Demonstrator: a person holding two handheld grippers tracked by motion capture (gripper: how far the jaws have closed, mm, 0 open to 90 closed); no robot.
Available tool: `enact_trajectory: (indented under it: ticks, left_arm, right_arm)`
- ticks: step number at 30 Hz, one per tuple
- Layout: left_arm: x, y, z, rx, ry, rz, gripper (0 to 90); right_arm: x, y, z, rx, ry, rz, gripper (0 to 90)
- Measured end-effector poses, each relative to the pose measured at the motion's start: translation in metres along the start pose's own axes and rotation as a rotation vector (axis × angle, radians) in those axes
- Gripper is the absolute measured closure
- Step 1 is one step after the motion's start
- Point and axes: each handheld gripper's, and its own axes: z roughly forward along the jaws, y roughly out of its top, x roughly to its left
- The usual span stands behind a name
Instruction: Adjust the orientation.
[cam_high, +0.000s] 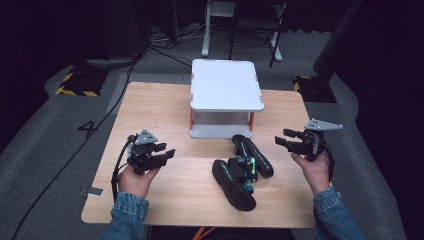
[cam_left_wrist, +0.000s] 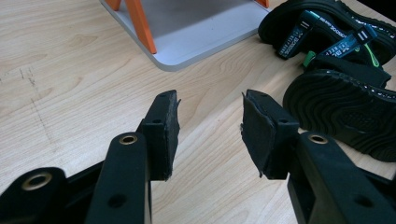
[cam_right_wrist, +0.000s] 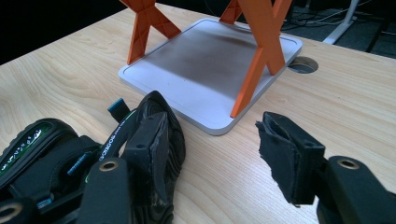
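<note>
On table, black sandals (cam_high: 242, 170) between parted, empty left hand-held gripper (cam_high: 159, 154), right hand-held gripper (cam_high: 289, 141).

Right tool (cam_right_wrist: 210, 144) jaws apart, black sandals (cam_right_wrist: 56, 154) at left, white shelf base (cam_right_wrist: 205, 60), wooden table (cam_right_wrist: 345, 93)

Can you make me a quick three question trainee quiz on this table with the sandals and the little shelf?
1. True or false: the left gripper holds a sandal.
2. Which stands farther from the person: the white shelf or the black sandals?
3. What colour are the shelf's legs?

Key:
1. False; its jaws are open and empty.
2. The shelf.
3. Orange.
</note>
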Motion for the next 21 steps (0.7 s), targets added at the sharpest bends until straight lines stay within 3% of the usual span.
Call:
enact_trajectory:
  ticks: [6, 11, 16, 21]
  left_arm:
    - [-0.007, 0.007, 0.006, -0.011, -0.013, 0.010, 52.8]
    - [-0.017, 0.016, 0.018, -0.013, -0.051, 0.028, 52.4]
    - [-0.034, 0.026, 0.030, -0.002, -0.104, 0.065, 50.5]
    - [-0.057, 0.032, 0.044, 0.030, -0.164, 0.127, 49.0]
  right_arm:
    - [-0.002, -0.005, -0.004, 0.010, -0.009, 0.017, 41.3]
    - [-0.005, -0.011, -0.013, 0.014, -0.034, 0.037, 40.2]
    - [-0.006, -0.016, -0.021, 0.014, -0.053, 0.056, 40.1]
    - [-0.007, -0.020, -0.023, 0.021, -0.059, 0.064, 39.3]
